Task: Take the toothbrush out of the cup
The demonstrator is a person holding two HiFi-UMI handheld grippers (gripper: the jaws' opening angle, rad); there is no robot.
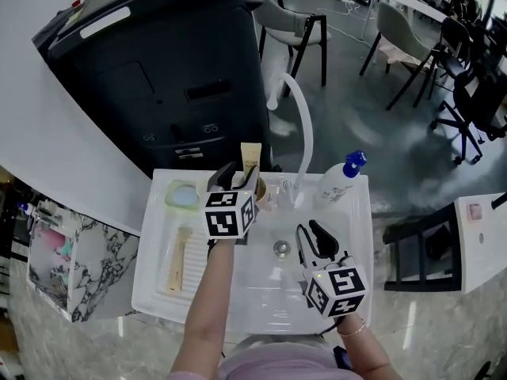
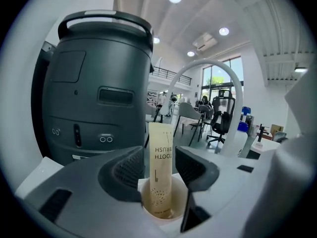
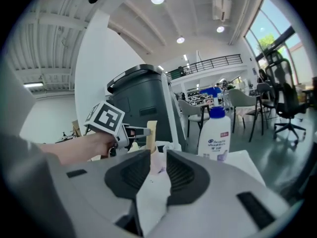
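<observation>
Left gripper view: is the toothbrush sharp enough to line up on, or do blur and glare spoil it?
Left gripper view: toothbrush sharp, print legible, no glare; left fingers slightly soft; fisheye bulges the bin, corners black. Head view: evenly lit, sheen on the floor. Right gripper view: bright windows, right fingers soft.

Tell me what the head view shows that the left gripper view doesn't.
Only the head view: the right gripper, open above the sink basin, the drain, and a pale green dish on the ledge. Only the left gripper view: the TOOTH BRUSH print on the toothbrush packet and the inside of the cup, with the left gripper jaws apart either side. Both: the packet, the curved white faucet and the dark bin.
</observation>
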